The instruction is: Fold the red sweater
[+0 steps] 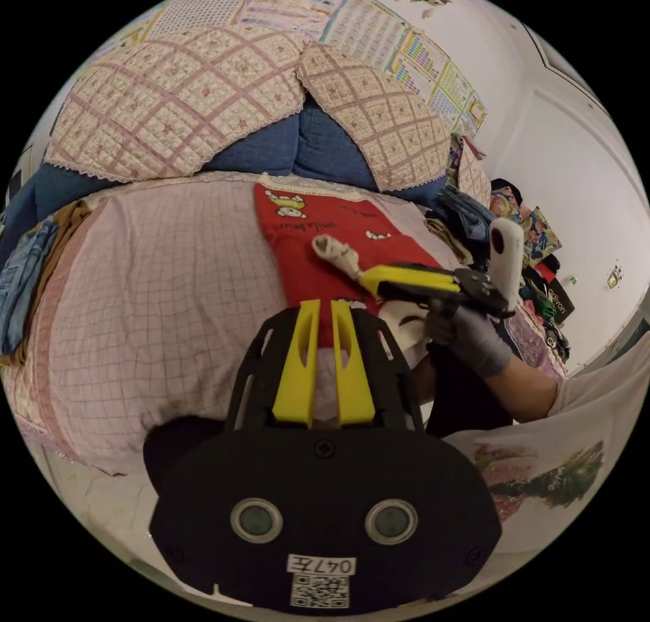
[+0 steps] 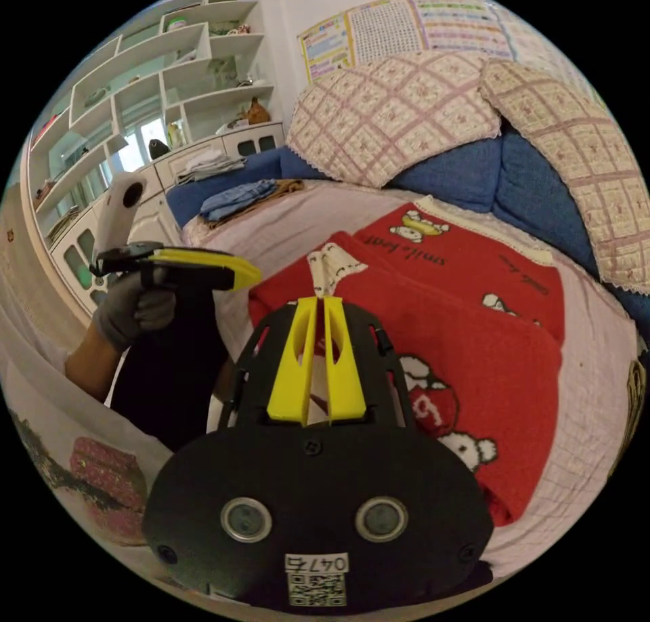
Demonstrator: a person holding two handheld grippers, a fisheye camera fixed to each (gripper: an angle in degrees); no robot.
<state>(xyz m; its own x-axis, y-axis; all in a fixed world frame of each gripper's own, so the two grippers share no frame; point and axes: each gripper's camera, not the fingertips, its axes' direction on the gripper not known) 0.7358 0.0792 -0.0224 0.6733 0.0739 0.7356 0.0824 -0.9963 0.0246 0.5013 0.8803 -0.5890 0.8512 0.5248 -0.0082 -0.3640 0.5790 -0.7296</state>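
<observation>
Red sweater (image 2: 474, 324) w/ white cartoon figures; pink-check sheet (image 1: 156, 297); pink plaid cushions (image 1: 176, 100); yellow-jawed hand-held gripper (image 2: 318, 303).

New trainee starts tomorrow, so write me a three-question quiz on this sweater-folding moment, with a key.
1. True or false: the red sweater lies on the checked cover.
2. Fill in: the sweater's white cuff is pinched by the ___ hand-held gripper.
3. Behind the sweater stand: A quilted cushions, B a lamp, C a chair.

Key: 1 true; 2 the right hand-held gripper; 3 A.
</observation>
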